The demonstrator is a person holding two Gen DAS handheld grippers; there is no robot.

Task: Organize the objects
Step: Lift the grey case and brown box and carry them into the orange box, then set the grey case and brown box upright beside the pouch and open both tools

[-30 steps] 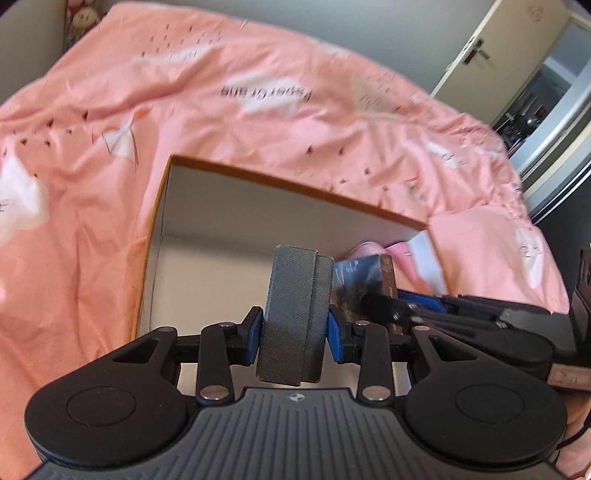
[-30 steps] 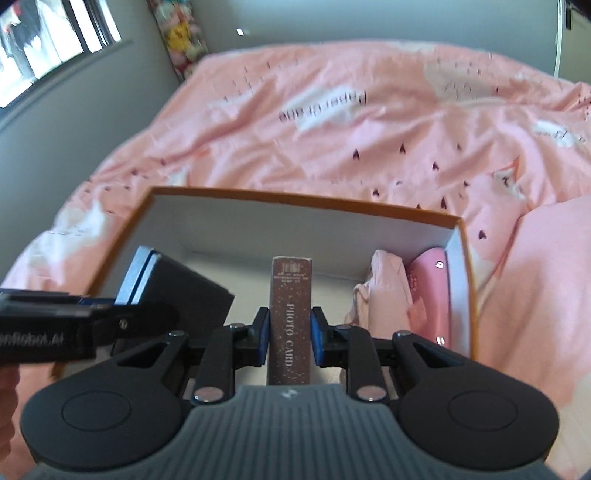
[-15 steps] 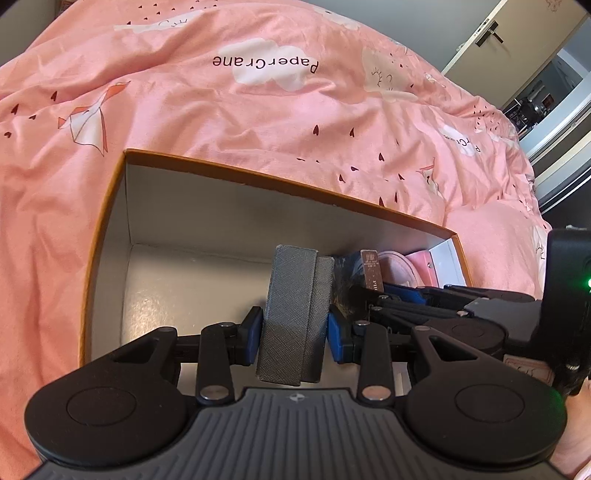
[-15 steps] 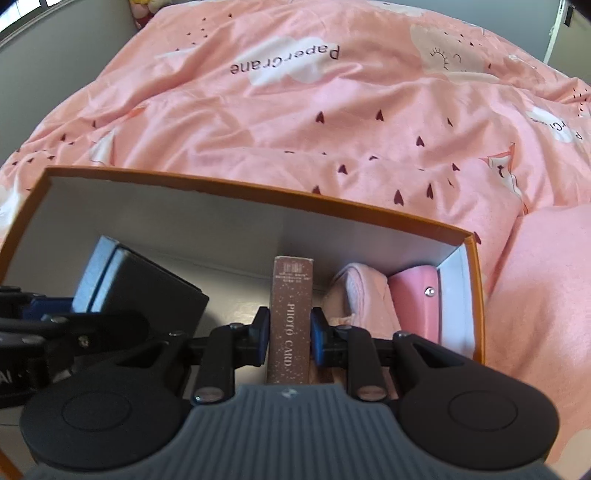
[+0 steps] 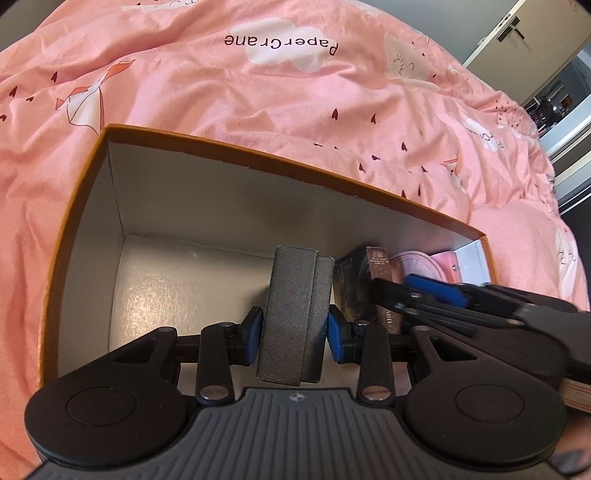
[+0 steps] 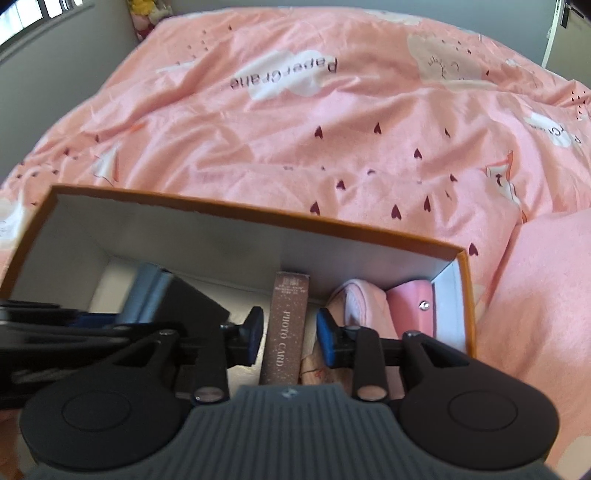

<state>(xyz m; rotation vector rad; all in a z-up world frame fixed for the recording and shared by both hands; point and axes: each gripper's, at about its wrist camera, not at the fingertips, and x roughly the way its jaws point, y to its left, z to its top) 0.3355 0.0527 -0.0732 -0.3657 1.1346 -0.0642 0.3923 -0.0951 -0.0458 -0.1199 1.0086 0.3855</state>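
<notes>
An orange-rimmed cardboard box with a white inside lies on a pink duvet; it also shows in the right wrist view. My left gripper is shut on a grey textured case, held upright inside the box. My right gripper has its jaws spread a little around a brown "PHOTO CARD" box, which stands on end in the box; gaps show on both sides. The brown box and the right gripper show right of the grey case.
Pink items stand at the right end of the box, against its wall. The left half of the box floor is bare. The pink duvet surrounds the box. A door is at the far right.
Both grippers have lowered further into the box. The right jaws have spread apart from the brown photo card box, which now stands free. The left still grips the grey case.
</notes>
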